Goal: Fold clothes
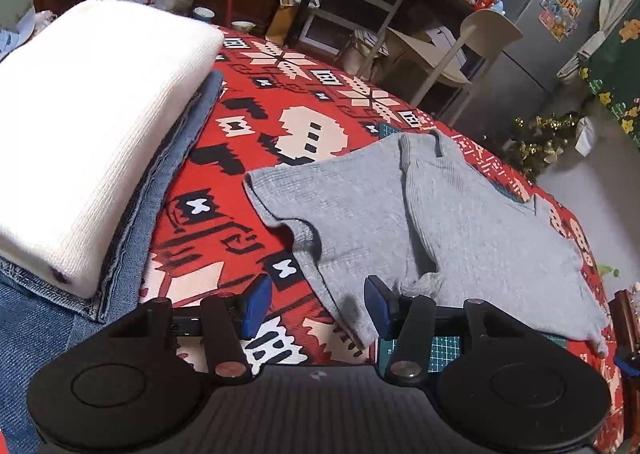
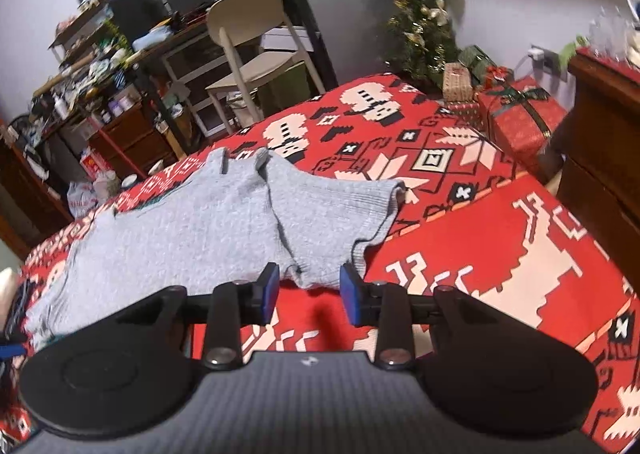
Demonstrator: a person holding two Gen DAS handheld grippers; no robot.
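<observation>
From the left wrist, the left tool (image 1: 318, 308) hung with its blue pads apart and nothing pinched between them; the near hem of the grey shirt (image 1: 400, 221) lay just beyond its right pad, perhaps brushing it, though contact could not be told. The shirt rested on the surface, which was covered by a red patterned cloth (image 1: 280, 101), with one side flap already turned inward so a ridge ran down the middle, and a short sleeve stuck out toward the stack. That stack stood at the left: a white folded piece (image 1: 92, 125) atop folded jeans (image 1: 176, 157) (both looked finished). A green cutting mat (image 1: 436, 348) peeked out beneath the shirt's near edge.

From the right wrist, the right tool (image 2: 309, 296) was likewise released, jaws parted with red cloth showing in the gap; the shirt's (image 2: 208, 213) near corner sat just past the pads, not gripped. Here too the fold line ran lengthwise, and the other sleeve lay out to the right.

By my judgement, the job was well along: two garments stacked, the grey shirt partly folded. Left to do were its remaining folds, likely bringing the hem up toward the collar, and a transfer onto the stack.
</observation>
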